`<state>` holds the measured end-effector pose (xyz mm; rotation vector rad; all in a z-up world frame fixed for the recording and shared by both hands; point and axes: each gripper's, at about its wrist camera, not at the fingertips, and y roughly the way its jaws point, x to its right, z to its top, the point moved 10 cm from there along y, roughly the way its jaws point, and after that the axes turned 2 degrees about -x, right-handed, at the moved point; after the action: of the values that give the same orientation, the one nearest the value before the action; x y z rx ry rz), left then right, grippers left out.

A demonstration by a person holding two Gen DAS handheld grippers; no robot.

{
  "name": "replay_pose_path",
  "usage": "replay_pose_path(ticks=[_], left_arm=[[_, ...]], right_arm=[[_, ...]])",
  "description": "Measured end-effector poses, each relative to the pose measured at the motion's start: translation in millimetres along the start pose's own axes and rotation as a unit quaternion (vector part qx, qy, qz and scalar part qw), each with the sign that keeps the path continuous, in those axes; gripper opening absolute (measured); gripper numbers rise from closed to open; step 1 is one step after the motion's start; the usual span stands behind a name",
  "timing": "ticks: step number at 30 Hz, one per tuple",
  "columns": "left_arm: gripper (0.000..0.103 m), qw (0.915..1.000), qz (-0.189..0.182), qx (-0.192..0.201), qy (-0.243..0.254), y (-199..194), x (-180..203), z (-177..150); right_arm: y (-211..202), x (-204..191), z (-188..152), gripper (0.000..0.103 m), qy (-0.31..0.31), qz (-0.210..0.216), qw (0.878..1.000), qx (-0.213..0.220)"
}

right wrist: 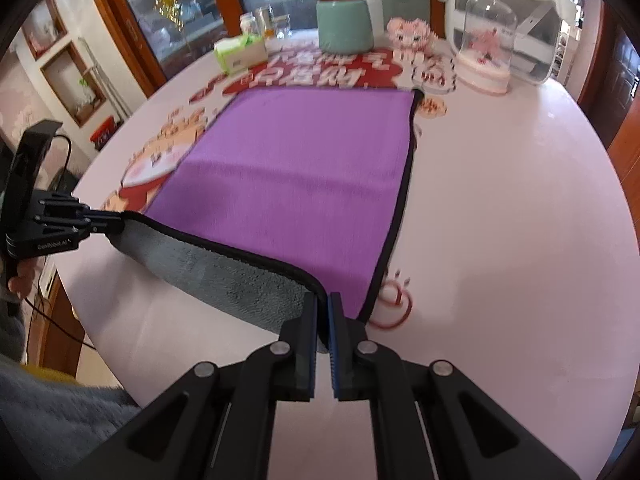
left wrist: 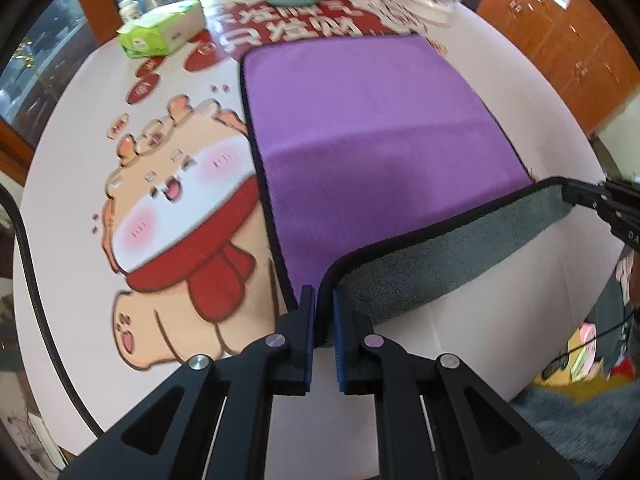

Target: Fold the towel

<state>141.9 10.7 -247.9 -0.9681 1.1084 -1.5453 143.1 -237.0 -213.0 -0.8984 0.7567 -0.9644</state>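
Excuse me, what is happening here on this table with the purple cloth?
A person is folding a towel with a handheld gripper in each hand. The left gripper is shut on the near left corner, and the right gripper is shut on the near right corner. The near edge is lifted off the table, so the grey underside shows, while the far part lies flat, purple side up. The fold itself is not yet made. A tissue pack and a green container stand beyond the towel.

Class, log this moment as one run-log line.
left gripper: shut on towel corner | right gripper: shut on other corner | near edge lifted
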Motion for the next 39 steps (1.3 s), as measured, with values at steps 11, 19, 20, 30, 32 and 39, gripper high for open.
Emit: replay_pose_path(ticks=[11, 19, 20, 30, 32, 39], left_arm=[[0.006, 0.9949, 0.045, 0.086, -0.029, -41.6, -29.3, 100.2], [0.006, 0.989, 0.082, 0.117, -0.036, -37.4, -52.0, 177.9], [0.006, 0.989, 0.082, 0.117, -0.038, -34.0, -54.7, 183.8], [0.006, 0.9903, 0.088, 0.09, -0.059, 34.6, -76.2, 237.0], [0.006, 0.9911, 0.088, 0.08, -0.061, 50.9, -78.3, 240.1], [0.006, 0.9923, 0.089, 0.06, -0.062, 89.1, -81.1, 247.6]], right_arm=[[-24.7, 18.7, 98.0, 0.005, 0.021, -0.035, 0.997, 0.071], [-5.9, 41.0, 172.3, 0.005, 0.05, -0.072, 0.992, 0.094], [-1.8, 44.8, 179.1, 0.005, 0.056, -0.075, 0.991, 0.095], [65.6, 80.4, 223.7, 0.005, 0.099, -0.103, 0.987, 0.068], [81.6, 86.2, 225.8, 0.005, 0.107, -0.107, 0.987, 0.059], [122.6, 98.8, 220.2, 0.005, 0.119, -0.122, 0.985, 0.026]])
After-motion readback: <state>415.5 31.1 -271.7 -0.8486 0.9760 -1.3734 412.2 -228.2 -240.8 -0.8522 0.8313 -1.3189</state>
